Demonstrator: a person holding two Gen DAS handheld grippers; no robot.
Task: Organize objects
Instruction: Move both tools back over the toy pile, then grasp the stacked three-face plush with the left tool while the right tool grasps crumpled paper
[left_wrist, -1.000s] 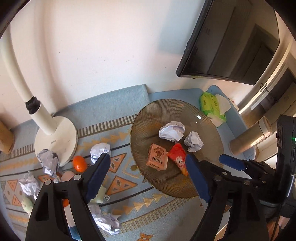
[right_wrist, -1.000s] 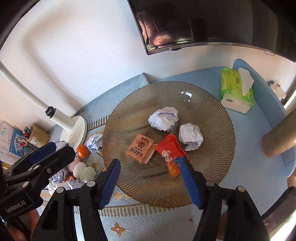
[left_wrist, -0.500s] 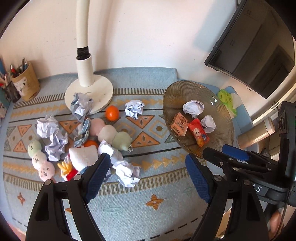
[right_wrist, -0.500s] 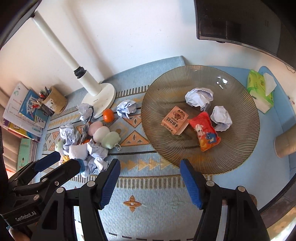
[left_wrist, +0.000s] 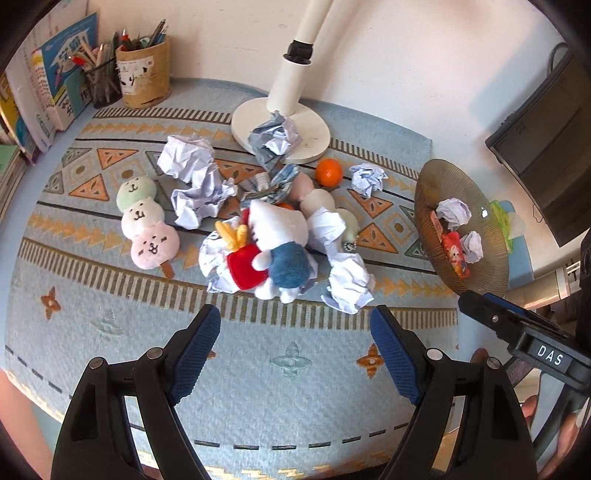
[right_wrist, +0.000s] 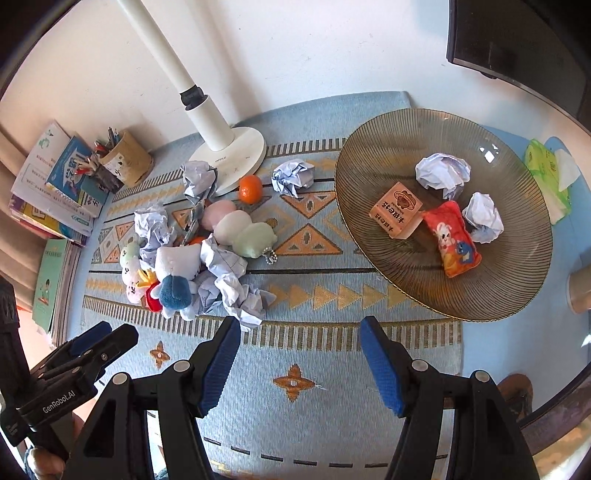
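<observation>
Toys (left_wrist: 275, 247) and crumpled papers (left_wrist: 195, 177) lie heaped on the mat (left_wrist: 258, 369), in front of the lamp base (left_wrist: 314, 129). An orange (left_wrist: 328, 172) sits just right of that base. Farther right of the base, the plate (right_wrist: 517, 288) holds a box (right_wrist: 397, 214), a red packet (right_wrist: 452, 243) and two paper balls (right_wrist: 443, 173). The left gripper (left_wrist: 295, 350) and right gripper (right_wrist: 299, 360) hover near the heap, both spread wide and empty.

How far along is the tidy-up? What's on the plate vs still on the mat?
Done so far: the glass plate holds two paper balls, an orange box and a red snack pack. In hand: nothing; the left gripper and right gripper are both open and empty above the mat. Left: the orange, plush toys and several crumpled papers near the lamp base.
</observation>
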